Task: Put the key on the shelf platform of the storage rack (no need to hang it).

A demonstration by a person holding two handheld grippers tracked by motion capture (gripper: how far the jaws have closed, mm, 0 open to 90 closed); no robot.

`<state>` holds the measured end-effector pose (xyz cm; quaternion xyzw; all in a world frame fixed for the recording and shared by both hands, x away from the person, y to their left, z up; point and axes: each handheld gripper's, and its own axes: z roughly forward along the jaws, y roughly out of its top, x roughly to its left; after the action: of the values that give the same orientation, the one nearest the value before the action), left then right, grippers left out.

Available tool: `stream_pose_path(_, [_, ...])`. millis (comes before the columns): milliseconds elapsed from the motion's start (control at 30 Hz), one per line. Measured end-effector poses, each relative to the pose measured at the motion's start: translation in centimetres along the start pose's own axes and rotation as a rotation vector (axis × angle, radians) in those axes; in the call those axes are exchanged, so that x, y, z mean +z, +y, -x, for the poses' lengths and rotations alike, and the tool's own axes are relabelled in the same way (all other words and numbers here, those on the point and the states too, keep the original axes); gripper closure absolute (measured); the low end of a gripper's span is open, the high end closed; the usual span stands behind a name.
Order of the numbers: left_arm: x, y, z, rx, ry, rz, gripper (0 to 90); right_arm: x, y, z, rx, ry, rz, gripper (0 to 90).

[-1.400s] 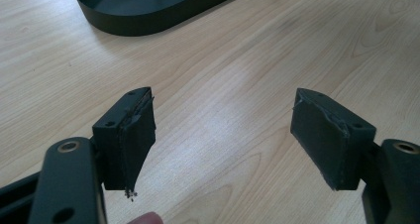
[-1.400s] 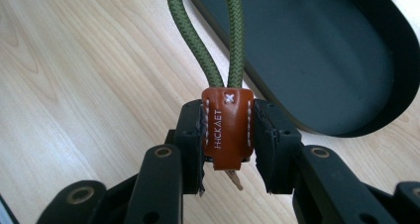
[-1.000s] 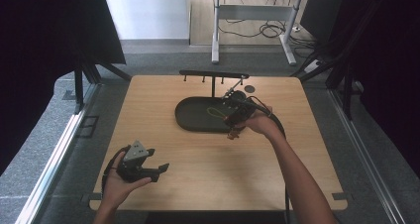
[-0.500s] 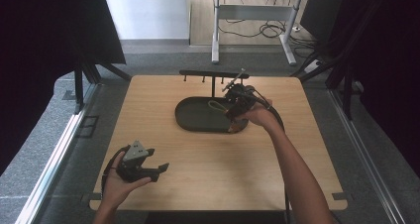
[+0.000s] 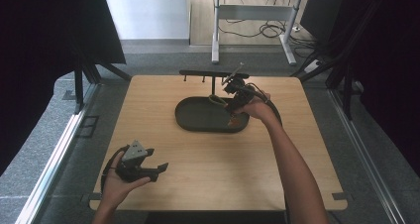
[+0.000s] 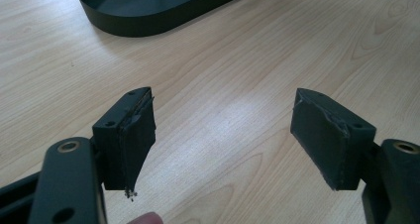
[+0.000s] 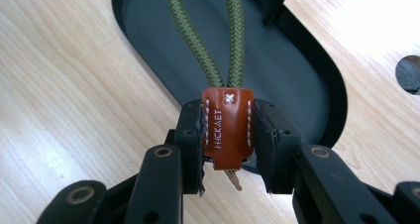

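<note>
The wooden desk [image 5: 208, 174] takes up the middle of the high view, and on it sits our landmark, the dark oval tray [image 5: 198, 120], a little beyond the desk's centre. Right behind the tray stands a black rack [image 5: 210, 75] with a crossbar and short pegs, its post rising at the tray's far rim. Well short of the tray, near the desk's front left corner, the left gripper [image 5: 161, 169] rests in the person's left hand [image 5: 116, 184], pointing across the desk, its jaws standing wide apart with nothing between them; in the left gripper view the bare wood shows between the two pads and the tray's [image 6: 163, 11] wall sits farther off at the top. Over the tray's right end, the right gripper [image 5: 229, 87] is up off the desk in the person's right hand [image 5: 255, 110], and its jaws are clamped tight on a brown leather tab [image 7: 228, 130] with white stitching and stamped letters. From that tab an olive green braided cord [image 7: 220, 40] loops away above the tray's [image 7: 277, 60] floor in the right gripper view. A small metal tip [image 7: 234, 178] pokes out beneath the tab.
</note>
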<state>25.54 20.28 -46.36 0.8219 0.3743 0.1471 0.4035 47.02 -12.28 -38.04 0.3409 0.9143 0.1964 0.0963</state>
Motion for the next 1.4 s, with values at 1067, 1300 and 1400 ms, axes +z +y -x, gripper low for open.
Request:
stream_pose_path(1067, [0.1,-0.1,-0.1,-0.002,-0.002,-0.003,25.6,5.0,1.0,1.5,0.009,-0.009,-0.003,66.5])
stream_pose_path(1300, [0.2,-0.1,0.0,-0.001,-0.006,-0.005,25.5,6.1,0.7,1.4,0.002,-0.009,-0.007,66.4])
stream_pose_path(1400, [0.2,-0.1,0.0,0.0,-0.006,-0.007,25.5,6.5,0.7,1.3,-0.011,-0.011,-0.005,66.3])
